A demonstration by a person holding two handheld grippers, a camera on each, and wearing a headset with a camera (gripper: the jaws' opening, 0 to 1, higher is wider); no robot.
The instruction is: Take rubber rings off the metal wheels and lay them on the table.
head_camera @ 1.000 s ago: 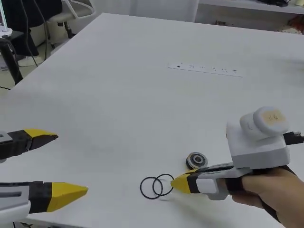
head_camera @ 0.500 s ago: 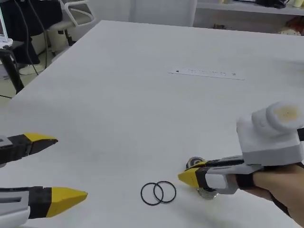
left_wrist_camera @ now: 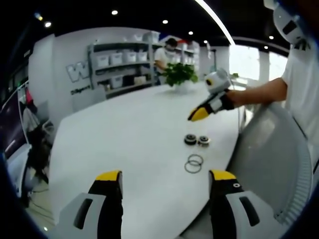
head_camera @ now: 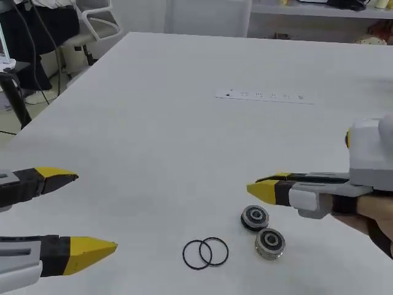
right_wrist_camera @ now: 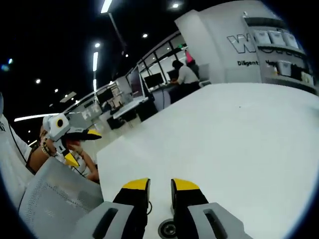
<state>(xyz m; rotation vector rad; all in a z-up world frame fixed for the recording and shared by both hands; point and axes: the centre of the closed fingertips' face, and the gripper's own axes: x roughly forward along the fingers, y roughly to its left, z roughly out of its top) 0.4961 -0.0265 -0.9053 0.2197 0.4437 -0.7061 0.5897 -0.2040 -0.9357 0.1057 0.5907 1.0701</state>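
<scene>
Two thin black rubber rings [head_camera: 206,252] [left_wrist_camera: 193,163] lie overlapping on the white table [head_camera: 184,123] near its front edge. To their right two metal wheels [head_camera: 254,217] [head_camera: 269,241] lie flat side by side; they also appear in the left gripper view [left_wrist_camera: 196,140]. My right gripper [head_camera: 249,187] [right_wrist_camera: 160,185] hovers above the wheels with nothing held and only a narrow gap between its jaws; one wheel [right_wrist_camera: 167,229] shows below them. Far to the left my left gripper [head_camera: 96,212] [left_wrist_camera: 166,175] stands wide open and empty.
A flat white strip [head_camera: 264,95] lies farther back on the table. Office chairs [head_camera: 101,18] stand past the far left corner and shelves [head_camera: 319,9] behind. The table's left edge runs diagonally. A potted plant [left_wrist_camera: 179,73] stands at the table's far end.
My right gripper has risen and drawn back to the right, away from the rings. A second wheel now lies uncovered beside the first. The left gripper has stayed put.
</scene>
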